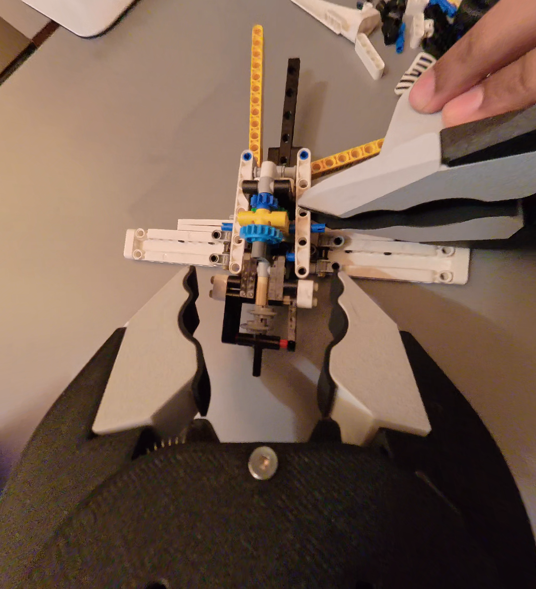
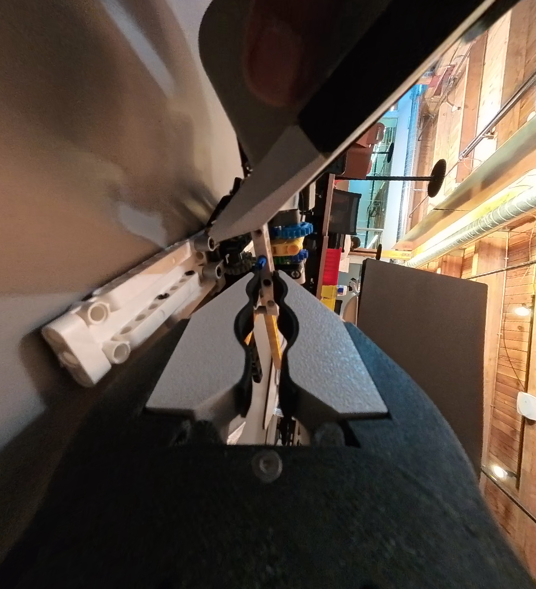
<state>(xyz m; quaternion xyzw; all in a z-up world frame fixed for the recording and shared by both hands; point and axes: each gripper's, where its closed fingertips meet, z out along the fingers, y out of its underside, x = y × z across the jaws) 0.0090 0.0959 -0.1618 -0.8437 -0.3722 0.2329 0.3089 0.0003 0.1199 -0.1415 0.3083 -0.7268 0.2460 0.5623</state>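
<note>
- Left gripper (image 1: 265,280): jaws wide apart, either side of the near end of the brick model (image 1: 269,223); gaps show between both pads and the bricks.
- Right gripper (image 2: 266,282): jaws clamped on the model's white side beam (image 2: 265,255), pads pressing both faces, beside a blue pin (image 2: 261,261).
- The model sits on the grey worktop (image 1: 100,159), with white side panels (image 1: 177,247), yellow beam (image 1: 256,89), black beam (image 1: 290,105) and blue gears (image 1: 260,232).
- Loose bricks (image 1: 387,22) lie well behind.
</note>
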